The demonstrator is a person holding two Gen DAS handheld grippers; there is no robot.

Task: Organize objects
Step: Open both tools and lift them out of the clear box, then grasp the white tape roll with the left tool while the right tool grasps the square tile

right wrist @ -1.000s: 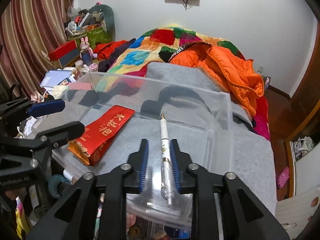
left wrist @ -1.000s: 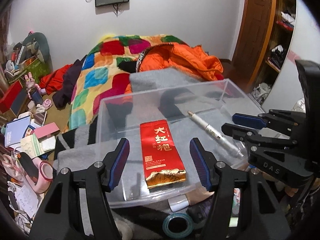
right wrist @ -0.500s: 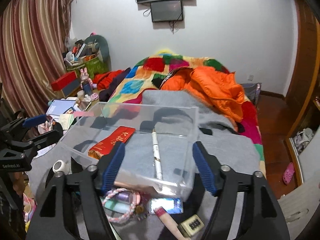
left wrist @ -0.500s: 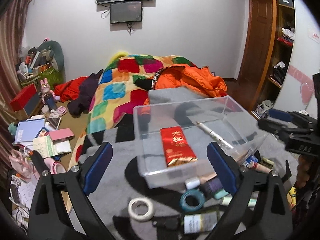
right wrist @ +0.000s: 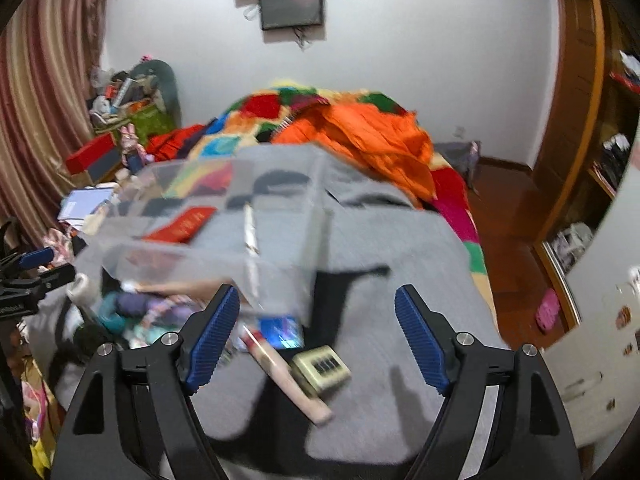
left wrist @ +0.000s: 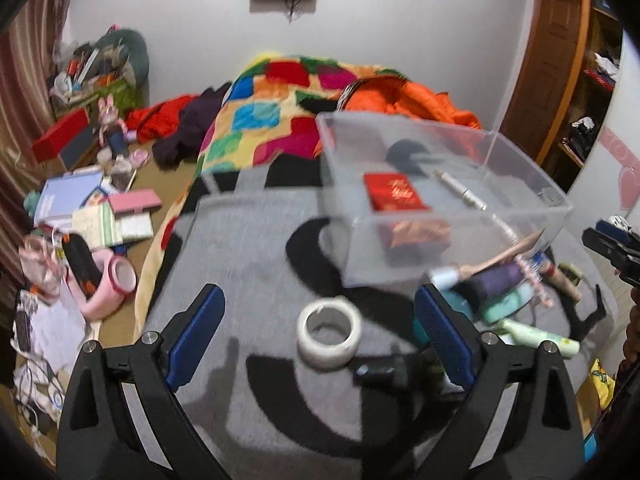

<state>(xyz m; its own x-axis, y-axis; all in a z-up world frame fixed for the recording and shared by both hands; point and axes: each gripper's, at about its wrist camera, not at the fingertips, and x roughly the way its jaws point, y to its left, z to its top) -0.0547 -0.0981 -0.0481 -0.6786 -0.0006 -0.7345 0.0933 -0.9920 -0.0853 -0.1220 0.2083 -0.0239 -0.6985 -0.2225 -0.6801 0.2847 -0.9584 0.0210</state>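
Grey blanket point(left wrist: 256, 248) carries the clear bin point(left wrist: 440, 204) at one o'clock, while the left gripper point(left wrist: 320, 332), jaws wide and empty, frames the tape roll point(left wrist: 329, 334), likely next, and the right gripper point(right wrist: 316, 332) gapes empty too.

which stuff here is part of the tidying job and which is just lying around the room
Part of the job:
- clear bin, holding the red packet and pen
- white tape roll
- pile of small items beside the bin
- keypad lock
- both open tools: left, right

Just lying about:
- patchwork quilt
- orange jacket
- books
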